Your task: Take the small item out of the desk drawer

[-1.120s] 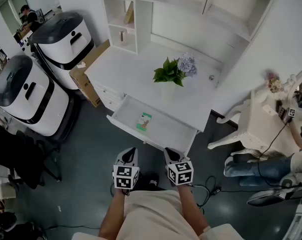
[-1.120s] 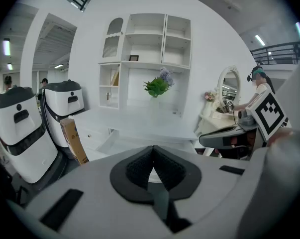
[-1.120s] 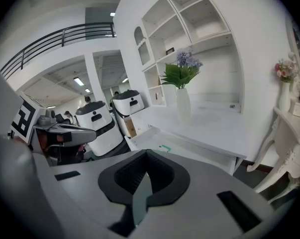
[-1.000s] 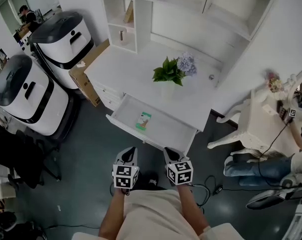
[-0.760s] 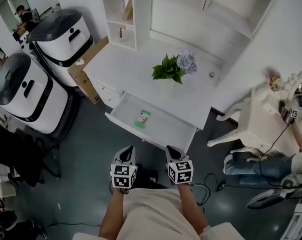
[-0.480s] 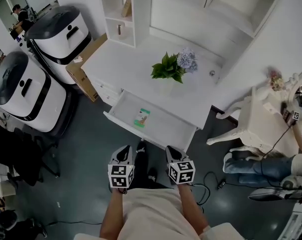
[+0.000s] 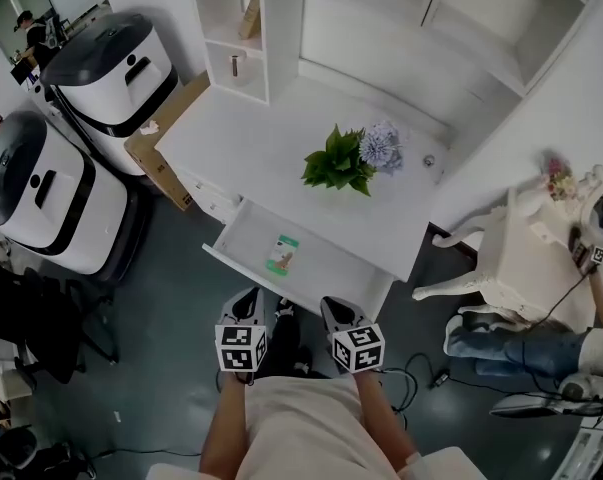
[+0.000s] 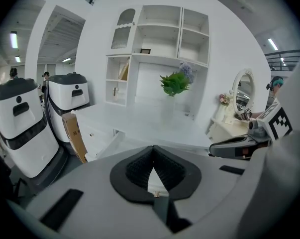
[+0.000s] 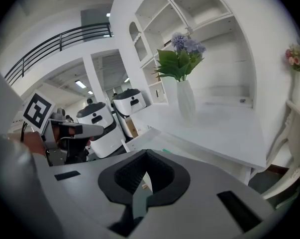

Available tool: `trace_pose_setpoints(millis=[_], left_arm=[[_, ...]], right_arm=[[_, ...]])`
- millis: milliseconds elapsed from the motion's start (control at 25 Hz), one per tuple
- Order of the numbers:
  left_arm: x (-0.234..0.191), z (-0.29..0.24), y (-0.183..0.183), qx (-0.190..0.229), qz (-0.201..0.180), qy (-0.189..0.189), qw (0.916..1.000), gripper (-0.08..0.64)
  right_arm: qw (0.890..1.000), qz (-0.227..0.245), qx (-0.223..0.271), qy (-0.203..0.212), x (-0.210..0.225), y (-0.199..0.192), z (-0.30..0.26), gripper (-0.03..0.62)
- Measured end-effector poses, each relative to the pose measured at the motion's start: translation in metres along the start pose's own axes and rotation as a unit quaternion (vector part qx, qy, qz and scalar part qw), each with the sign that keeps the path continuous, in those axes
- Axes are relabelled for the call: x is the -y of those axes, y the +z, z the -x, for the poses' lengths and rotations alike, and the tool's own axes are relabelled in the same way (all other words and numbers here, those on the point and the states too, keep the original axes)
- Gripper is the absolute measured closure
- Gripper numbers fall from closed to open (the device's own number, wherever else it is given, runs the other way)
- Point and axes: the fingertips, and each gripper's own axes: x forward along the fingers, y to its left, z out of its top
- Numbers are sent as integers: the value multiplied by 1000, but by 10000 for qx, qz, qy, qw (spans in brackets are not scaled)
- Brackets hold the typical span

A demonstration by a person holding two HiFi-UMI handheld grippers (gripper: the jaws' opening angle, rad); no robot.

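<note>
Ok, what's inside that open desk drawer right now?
One small green-and-white packet lies in the drawer, left of centre; the rest of its visible floor is bare. Its back end is hidden under the desktop.

move | left gripper (image 7: 248, 298), right gripper (image 7: 334, 307) | slightly nearer drawer (image 7: 333, 270)

Vase with greenery, flowers (image 7: 343, 163); two white machines (image 7: 43, 200) at left; cardboard box (image 7: 157, 152) beside.
</note>
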Motion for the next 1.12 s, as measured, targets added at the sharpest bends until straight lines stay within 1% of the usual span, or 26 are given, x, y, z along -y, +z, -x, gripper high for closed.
trace_pose_setpoints(millis=[240, 400, 600, 840, 1120], left_arm=[[-15, -50, 38, -21, -50, -108, 9999, 545], [-23, -81, 54, -93, -77, -238, 9996, 545], [-35, -116, 59, -321, -232, -327, 9987, 544], [-49, -143, 56, -529, -253, -521, 9969, 545], [-54, -160, 51, -702, -287, -787, 9940, 545]], right_arm=[[9997, 32, -232, -12, 19, 16, -36, 569], [9992, 14, -402, -8, 33, 26, -55, 569], [9984, -2, -568, -19, 45, 34, -80, 569], [9973, -197, -704, 37, 49, 40, -109, 568], [9963, -285, -804, -121, 54, 44, -128, 569]])
